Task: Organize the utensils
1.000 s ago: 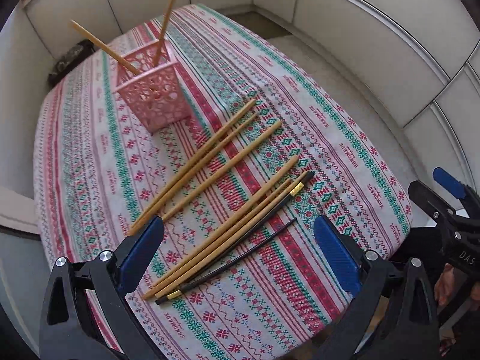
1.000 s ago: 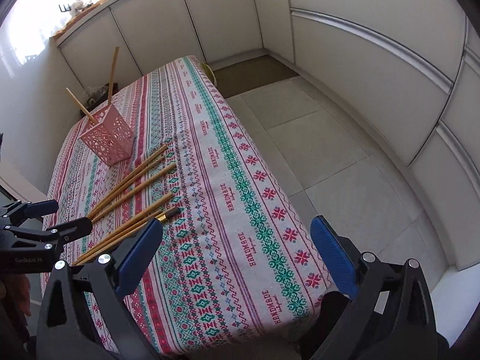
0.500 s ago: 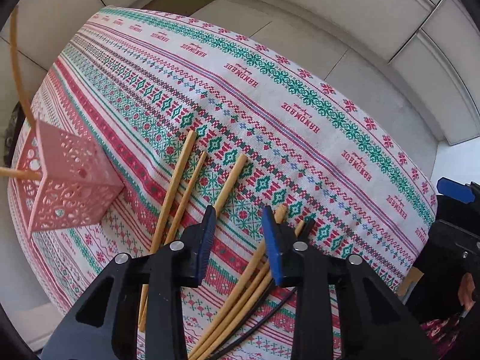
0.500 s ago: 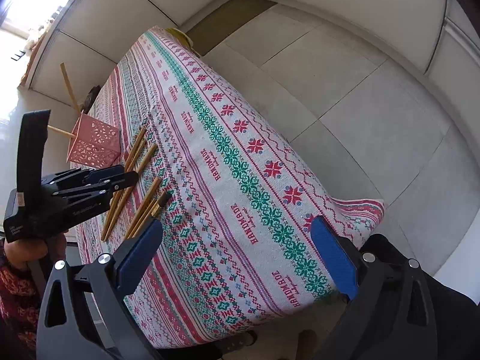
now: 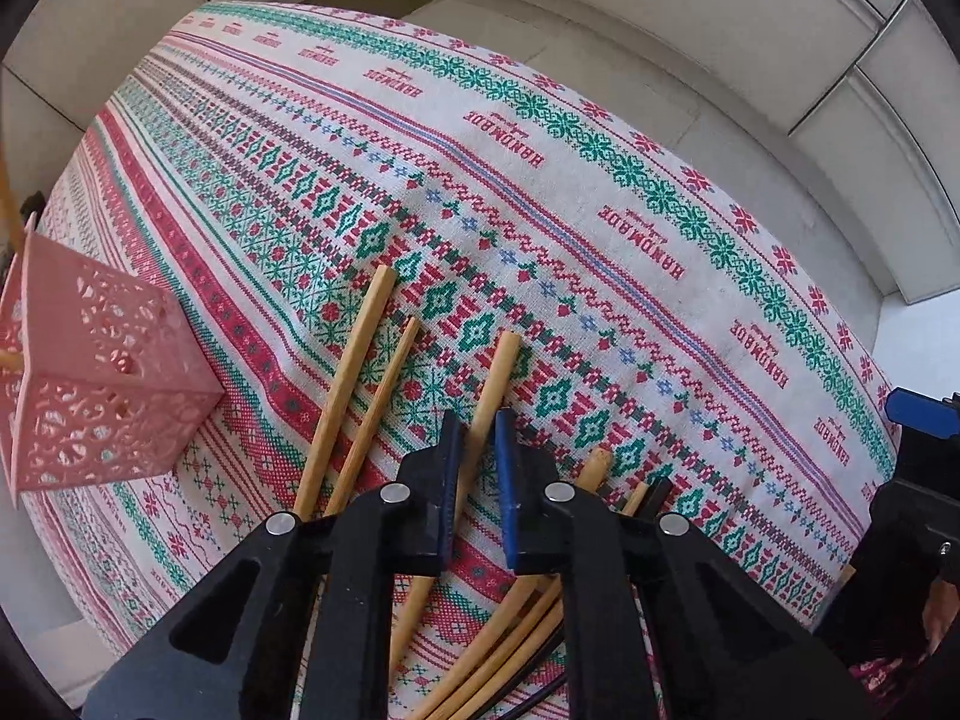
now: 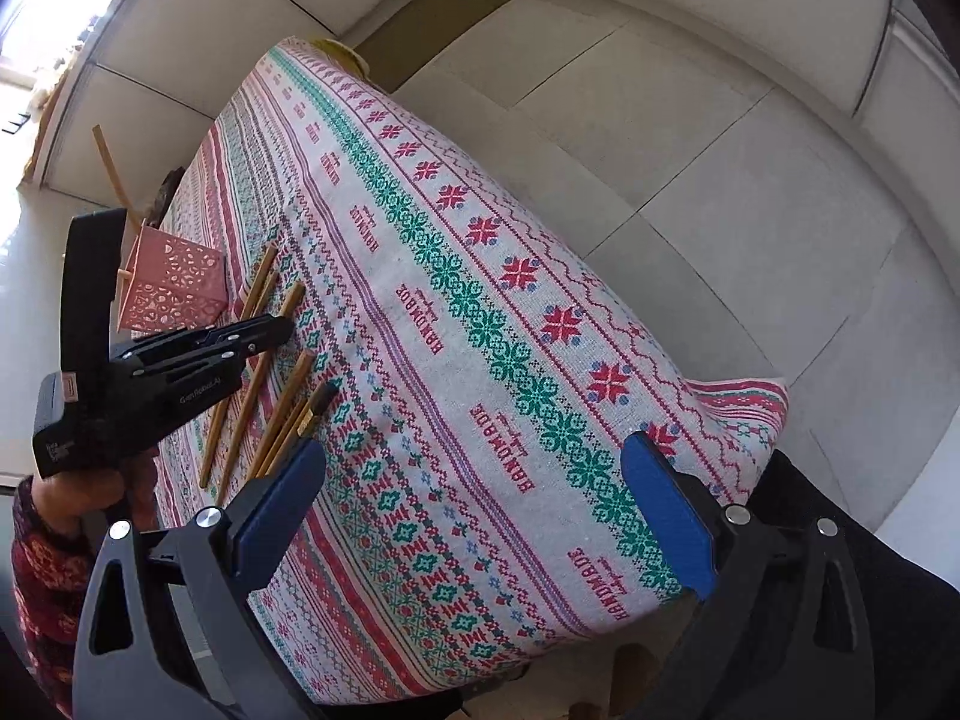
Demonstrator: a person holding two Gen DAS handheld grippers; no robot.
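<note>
Left hand-held gripper (image 5: 479,456): jaws have just been closing and now pinch one bamboo chopstick (image 5: 495,378), which lies on the table (image 5: 600,180) just right of the pink basket (image 5: 102,384). Two more chopsticks (image 5: 354,384) lie between it and the basket; the others lie farther from the basket. Right hand-held gripper (image 6: 474,516): jaws wide apart, holding nothing, well apart from the basket.

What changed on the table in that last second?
The left tool came down over the loose chopsticks and its jaws have just been closing around one wooden chopstick. The right tool dipped a little, jaws wide, holding nothing. The pink basket, its two sticks and the other chopsticks on the tablecloth stayed put.
</note>
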